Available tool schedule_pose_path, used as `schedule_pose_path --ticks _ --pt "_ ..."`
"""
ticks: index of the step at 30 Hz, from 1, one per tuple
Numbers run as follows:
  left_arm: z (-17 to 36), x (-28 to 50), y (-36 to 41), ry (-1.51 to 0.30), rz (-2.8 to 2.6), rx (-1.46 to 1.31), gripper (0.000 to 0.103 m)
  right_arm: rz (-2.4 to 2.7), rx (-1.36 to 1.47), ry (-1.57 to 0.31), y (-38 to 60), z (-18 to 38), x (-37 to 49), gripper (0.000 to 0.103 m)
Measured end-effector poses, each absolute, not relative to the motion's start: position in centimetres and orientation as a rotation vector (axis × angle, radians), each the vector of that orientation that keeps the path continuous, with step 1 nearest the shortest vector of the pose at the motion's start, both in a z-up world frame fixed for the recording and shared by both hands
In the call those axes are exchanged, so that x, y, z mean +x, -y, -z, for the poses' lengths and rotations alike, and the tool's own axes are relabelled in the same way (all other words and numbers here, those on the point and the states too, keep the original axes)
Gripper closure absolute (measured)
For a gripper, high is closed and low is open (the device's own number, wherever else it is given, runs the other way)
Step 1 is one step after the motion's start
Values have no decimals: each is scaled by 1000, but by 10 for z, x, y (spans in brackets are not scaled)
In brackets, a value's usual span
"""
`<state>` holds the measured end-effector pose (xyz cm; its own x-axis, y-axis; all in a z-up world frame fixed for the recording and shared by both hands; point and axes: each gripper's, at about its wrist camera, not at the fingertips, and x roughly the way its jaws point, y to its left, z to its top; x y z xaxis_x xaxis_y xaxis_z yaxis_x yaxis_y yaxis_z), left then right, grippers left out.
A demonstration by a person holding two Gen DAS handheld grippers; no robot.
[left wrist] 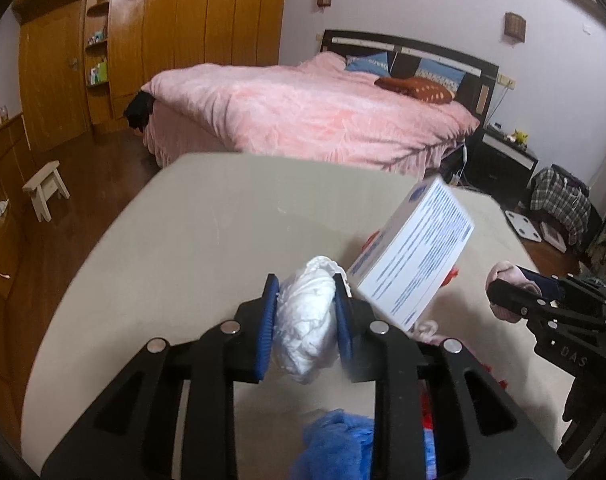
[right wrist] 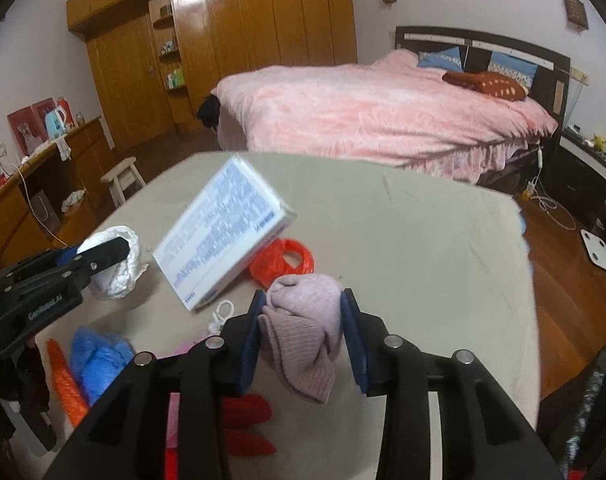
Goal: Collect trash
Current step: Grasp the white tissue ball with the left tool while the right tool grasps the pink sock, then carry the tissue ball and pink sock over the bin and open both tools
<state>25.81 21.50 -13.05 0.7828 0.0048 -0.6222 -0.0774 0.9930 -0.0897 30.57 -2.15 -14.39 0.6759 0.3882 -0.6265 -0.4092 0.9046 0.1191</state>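
Observation:
My left gripper [left wrist: 306, 297] is shut on a crumpled white plastic bag [left wrist: 307, 320] and holds it above the beige table [left wrist: 183, 220]; the bag also shows in the right wrist view [right wrist: 119, 264]. My right gripper [right wrist: 303, 304] is shut on a balled pink sock [right wrist: 307, 320], seen too in the left wrist view [left wrist: 507, 276]. A white box with blue print [right wrist: 223, 236] stands tilted between the grippers, also in the left wrist view [left wrist: 415, 256]. An orange plastic bag [right wrist: 283, 260] lies behind it.
A blue plastic bag [right wrist: 95, 356], an orange item [right wrist: 63, 384], red items [right wrist: 247, 412] and a small white loop [right wrist: 221, 312] lie on the near table. A pink bed [right wrist: 383, 112], a white stool [right wrist: 123, 180] and a wooden wardrobe [right wrist: 243, 40] stand beyond.

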Motion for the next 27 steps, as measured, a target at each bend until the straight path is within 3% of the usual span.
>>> schedule_pose_path --ticks 27 --pt "57 213 -132 -526 54 -101 78 -427 27 -554 93 75 250 65"
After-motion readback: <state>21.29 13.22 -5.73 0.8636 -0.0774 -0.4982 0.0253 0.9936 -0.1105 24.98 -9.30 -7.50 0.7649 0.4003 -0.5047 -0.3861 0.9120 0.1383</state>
